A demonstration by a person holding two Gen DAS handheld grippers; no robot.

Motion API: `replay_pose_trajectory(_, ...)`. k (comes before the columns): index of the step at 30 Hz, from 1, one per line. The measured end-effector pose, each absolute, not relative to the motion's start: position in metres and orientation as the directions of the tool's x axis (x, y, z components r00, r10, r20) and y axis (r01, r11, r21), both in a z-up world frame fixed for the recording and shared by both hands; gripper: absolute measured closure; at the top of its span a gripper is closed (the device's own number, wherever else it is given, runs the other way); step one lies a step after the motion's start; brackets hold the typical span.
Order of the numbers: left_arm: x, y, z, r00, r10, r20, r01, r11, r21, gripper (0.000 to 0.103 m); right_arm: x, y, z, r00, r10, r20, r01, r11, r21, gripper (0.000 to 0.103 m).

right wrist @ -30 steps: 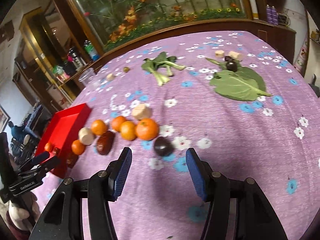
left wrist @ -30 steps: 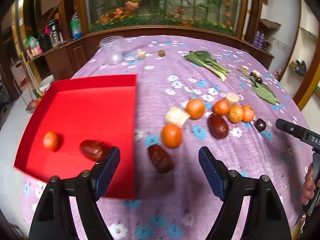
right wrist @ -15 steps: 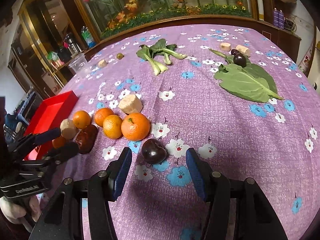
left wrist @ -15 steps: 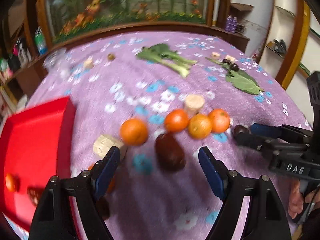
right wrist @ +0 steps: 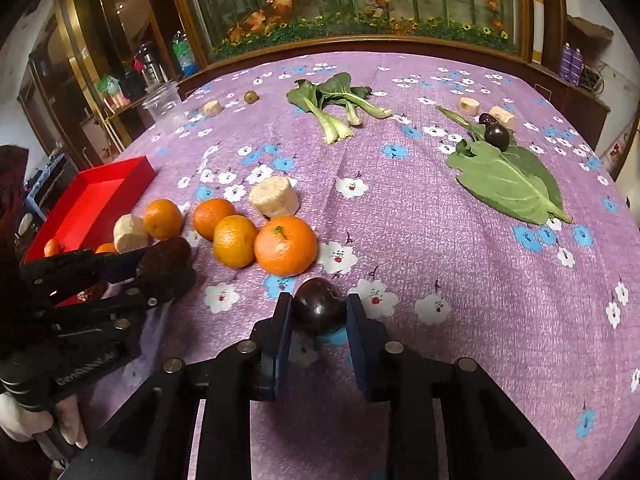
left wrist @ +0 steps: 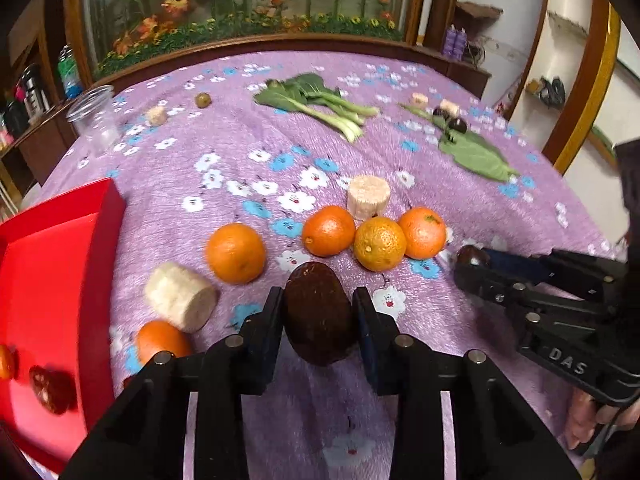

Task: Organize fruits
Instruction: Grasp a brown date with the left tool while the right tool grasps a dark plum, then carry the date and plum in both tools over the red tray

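Between the left claw point(left wrist: 316, 316) pads sits a rough dark-brown oval fruit point(left wrist: 318, 312); the right claw point(right wrist: 318, 314) grips a glossy dark plum point(right wrist: 319, 306).

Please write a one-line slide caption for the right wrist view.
Right gripper closes on a dark plum beside oranges on the purple floral tablecloth.

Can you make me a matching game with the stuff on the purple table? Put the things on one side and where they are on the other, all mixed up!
Things:
1. big brown fruit
2. dark plum
3. red tray
4. big green leaf

Places:
A. at the left edge of the table
B. between the left tongs
C. lying flat at the far right, beside another dark plum
D. between the right tongs

Pairs: 1-B, 2-D, 3-A, 4-C
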State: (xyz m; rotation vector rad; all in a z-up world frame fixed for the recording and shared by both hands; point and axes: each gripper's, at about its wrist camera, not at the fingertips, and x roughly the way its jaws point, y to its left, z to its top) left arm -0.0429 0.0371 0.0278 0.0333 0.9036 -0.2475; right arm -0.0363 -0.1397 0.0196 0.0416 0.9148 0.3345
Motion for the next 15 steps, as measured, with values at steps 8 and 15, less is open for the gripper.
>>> replay_pose_trajectory(8, -0.079, 0.078, 0.058, 0.648, -0.227, -0.727, 0.158, 0.974, -0.163, 0.07, -0.06, -0.129, 0.042, 0.587, 0.327, -0.74, -0.29, 0.939, 0.184, 0.075)
replay_pose_trajectory(15, -0.109, 0.114, 0.074, 0.69, -0.206, -0.694, 0.091, 0.976, -0.199, 0.07, -0.079, -0.104, 0.062, 0.606, 0.346, -0.717, -0.337, 0.927, 0.163, 0.075)
